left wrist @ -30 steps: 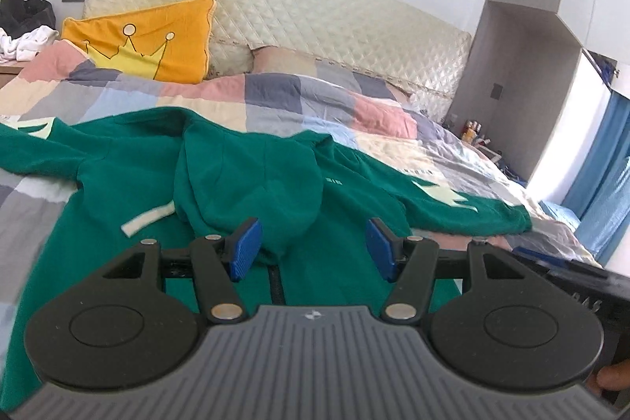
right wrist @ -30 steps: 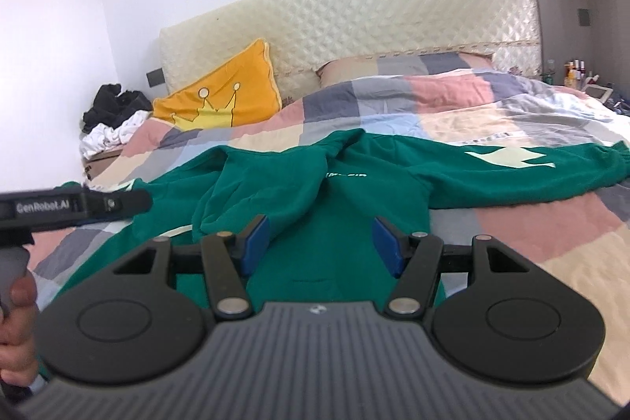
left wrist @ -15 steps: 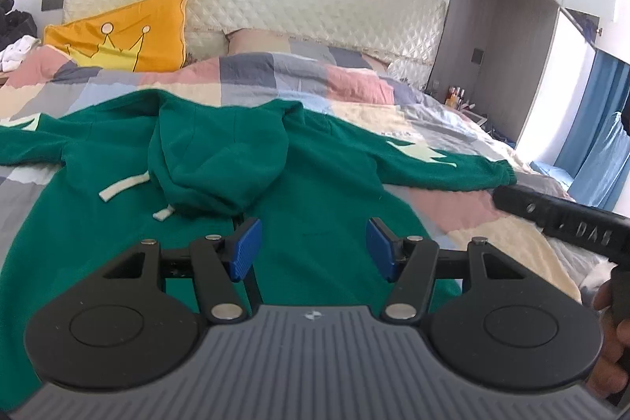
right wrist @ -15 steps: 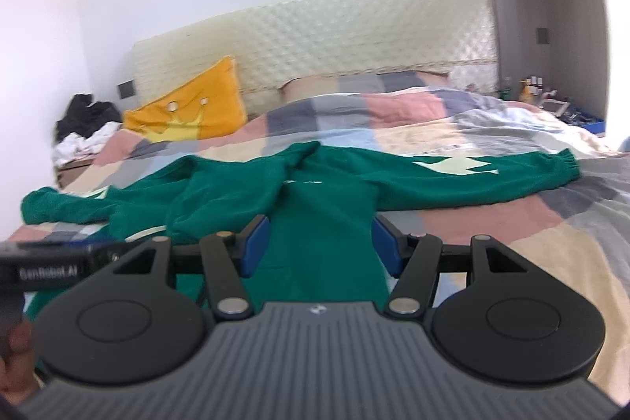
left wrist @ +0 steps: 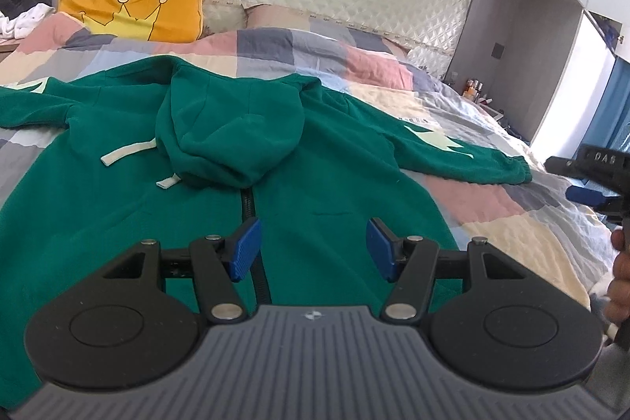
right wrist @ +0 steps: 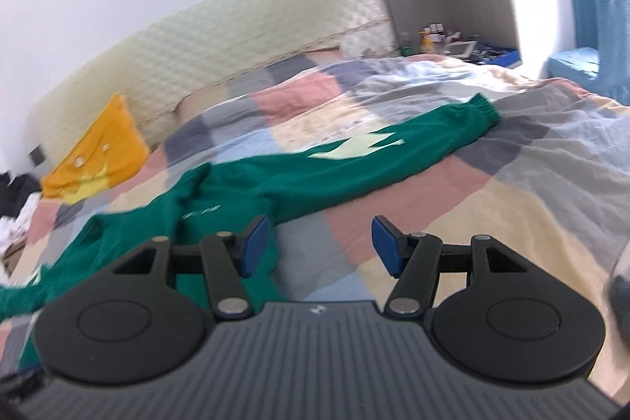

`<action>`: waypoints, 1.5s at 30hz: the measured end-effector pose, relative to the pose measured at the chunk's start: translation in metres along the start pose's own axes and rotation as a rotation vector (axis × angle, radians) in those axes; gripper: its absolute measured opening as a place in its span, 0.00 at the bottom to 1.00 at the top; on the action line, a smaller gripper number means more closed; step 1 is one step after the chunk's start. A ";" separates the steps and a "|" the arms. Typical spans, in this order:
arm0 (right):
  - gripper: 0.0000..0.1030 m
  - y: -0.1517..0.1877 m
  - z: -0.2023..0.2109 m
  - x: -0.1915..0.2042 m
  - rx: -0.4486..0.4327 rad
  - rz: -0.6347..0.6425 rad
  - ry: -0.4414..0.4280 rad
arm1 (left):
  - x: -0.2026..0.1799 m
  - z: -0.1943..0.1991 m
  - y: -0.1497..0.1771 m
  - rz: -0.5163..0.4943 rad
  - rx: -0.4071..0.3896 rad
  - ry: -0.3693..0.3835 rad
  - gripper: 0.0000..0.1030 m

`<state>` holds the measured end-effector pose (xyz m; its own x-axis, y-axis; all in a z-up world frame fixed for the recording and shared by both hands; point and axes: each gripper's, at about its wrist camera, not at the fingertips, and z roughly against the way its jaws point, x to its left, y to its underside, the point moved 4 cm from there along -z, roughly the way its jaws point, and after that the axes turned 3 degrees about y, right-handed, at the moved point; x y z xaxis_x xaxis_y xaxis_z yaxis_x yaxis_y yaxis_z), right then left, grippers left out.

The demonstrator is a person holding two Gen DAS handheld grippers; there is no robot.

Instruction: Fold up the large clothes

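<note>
Green hoodie (left wrist: 323,180) lies spread flat on the bed (left wrist: 492,199), sleeves out, ready for folding. Left hand-held gripper (left wrist: 313,248) and right hand-held gripper (right wrist: 319,247) both gape, nothing between pads.

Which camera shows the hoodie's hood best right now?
The left wrist view. There the hood lies flopped forward over the green hoodie, sharp and whole, just beyond the open left gripper. The right wrist view is blurred and aimed at the outstretched sleeve; the hood is not clearly discernible there.

Green hoodie (left wrist: 334,160) on patchwork bed (left wrist: 492,199)
</note>
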<state>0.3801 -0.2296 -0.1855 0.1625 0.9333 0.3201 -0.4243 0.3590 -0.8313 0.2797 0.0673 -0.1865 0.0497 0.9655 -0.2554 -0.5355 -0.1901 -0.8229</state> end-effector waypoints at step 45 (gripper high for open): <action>0.81 -0.055 -0.315 -0.182 0.100 -0.493 -0.054 | 0.040 -0.124 -0.009 0.066 0.115 -0.115 0.63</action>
<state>0.6547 -0.4191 -0.3417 0.3198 0.6504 0.6890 -0.3926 0.7528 -0.5284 0.3908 0.0858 -0.2525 -0.0817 0.9668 -0.2422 -0.6279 -0.2387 -0.7408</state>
